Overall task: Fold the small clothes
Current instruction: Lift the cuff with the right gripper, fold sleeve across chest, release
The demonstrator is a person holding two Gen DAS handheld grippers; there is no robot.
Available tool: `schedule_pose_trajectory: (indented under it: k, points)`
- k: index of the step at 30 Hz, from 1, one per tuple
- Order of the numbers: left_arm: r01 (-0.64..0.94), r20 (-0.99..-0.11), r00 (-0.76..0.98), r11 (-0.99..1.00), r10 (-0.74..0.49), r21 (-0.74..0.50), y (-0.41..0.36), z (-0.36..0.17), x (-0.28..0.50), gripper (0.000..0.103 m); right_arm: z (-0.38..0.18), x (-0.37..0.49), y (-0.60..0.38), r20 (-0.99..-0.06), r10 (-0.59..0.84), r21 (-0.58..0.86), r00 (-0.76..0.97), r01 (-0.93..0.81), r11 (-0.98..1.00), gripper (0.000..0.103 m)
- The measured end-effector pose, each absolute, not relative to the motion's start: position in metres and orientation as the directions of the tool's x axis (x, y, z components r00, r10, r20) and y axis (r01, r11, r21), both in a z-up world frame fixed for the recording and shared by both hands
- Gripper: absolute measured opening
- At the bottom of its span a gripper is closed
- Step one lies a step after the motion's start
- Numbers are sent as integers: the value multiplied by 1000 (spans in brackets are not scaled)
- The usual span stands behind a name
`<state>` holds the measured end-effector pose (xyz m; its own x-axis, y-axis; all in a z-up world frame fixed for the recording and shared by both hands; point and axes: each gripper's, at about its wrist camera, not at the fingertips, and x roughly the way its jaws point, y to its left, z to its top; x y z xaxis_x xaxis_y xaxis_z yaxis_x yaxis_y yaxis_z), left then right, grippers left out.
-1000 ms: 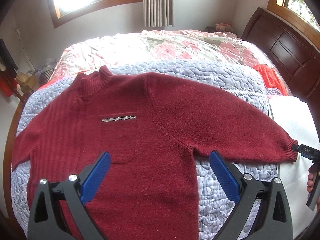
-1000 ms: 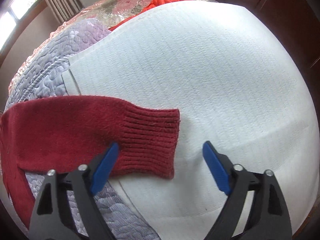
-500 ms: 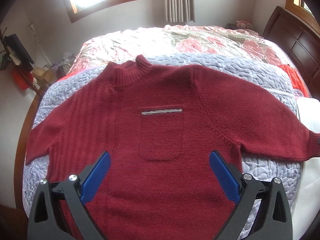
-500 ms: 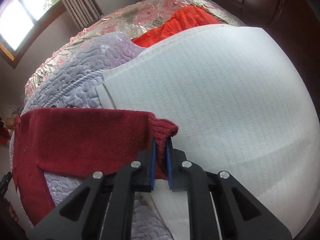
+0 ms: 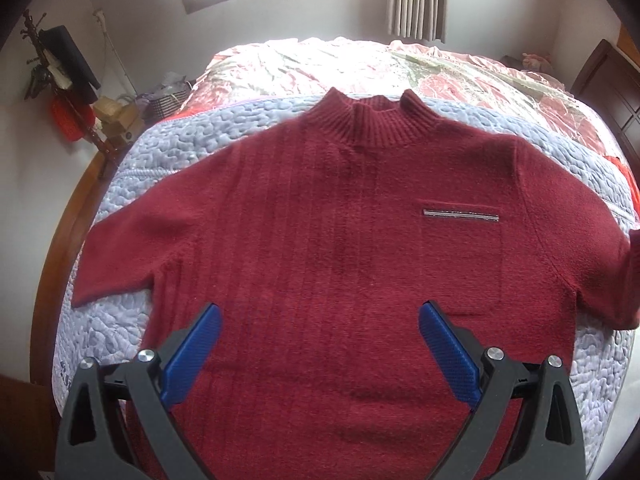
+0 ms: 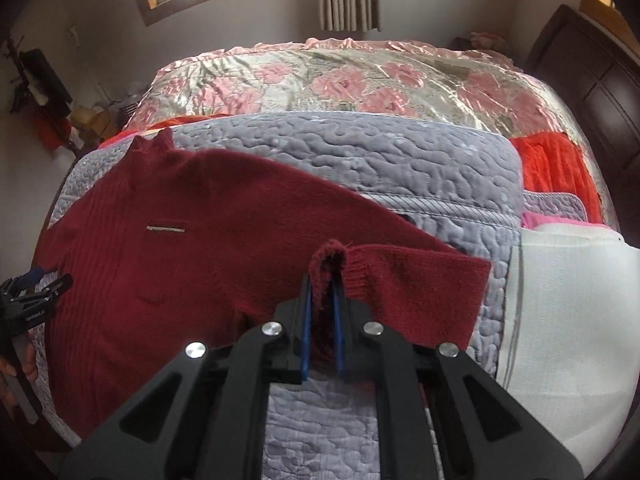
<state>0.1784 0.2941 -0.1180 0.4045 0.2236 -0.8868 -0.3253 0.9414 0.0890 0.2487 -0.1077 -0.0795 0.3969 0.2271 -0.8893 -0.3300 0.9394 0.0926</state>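
A dark red knitted sweater [image 5: 340,240] lies face up on a lilac quilt [image 5: 168,152], collar away from me, with a chest pocket [image 5: 460,256] trimmed in silver. My left gripper [image 5: 320,344] hovers open above the sweater's lower middle, nothing between its blue pads. My right gripper [image 6: 322,300] is shut on the ribbed cuff [image 6: 330,258] of the sweater's right sleeve [image 6: 400,280], which is lifted and folded back toward the body. The left gripper [image 6: 28,296] shows at the left edge of the right wrist view, held by a hand.
A pink floral satin bedspread [image 6: 340,80] covers the far half of the bed. A white cloth [image 6: 560,320] and an orange garment [image 6: 552,168] lie to the right. The dark wooden headboard [image 6: 600,80] stands at far right; a coat stand [image 5: 60,80] is at left.
My right gripper closed on the sleeve cuff, lifted it and carried it left toward the sweater's body. My left gripper swung left, from above the right armpit to above the sweater's middle, staying open.
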Motion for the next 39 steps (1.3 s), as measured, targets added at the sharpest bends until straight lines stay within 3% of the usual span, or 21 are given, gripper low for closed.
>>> schedule_pose_trajectory:
  k: [6,13,16,17,22,29,39]
  points:
    - [-319,-903,386,946,191,64,329,-129,173,99,-86,242,-6,-888,310,105,339,-507,856,8]
    - [-315,-920,364,949,147,27,342,-143,168,99,-118,254,65,-904,366,205,222,-525,826,9]
    - [-299,-925,357,954,129,18,338,-148,169,99,-135,255,71,-910,385,261,156,-505,823,28]
    - [-291,-926,354,957,127,20,335,-150,170,99,-134,253,68,-906,393,272,154,-498,823,41]
    - [-247,-934,353,969,64,-27,313,-155,178,99,-101,239,28,-864,449,296,227,-492,819,39]
    - [-161,-933,331,966,-141,-203,245,-163,212,99,-90,226,-60,-895,299,169,330,-371,913,40]
    - [-203,-957,249,959,-146,-199,185,-197,255,95,-112,197,-145,-904,269,190,334,-250,949,41]
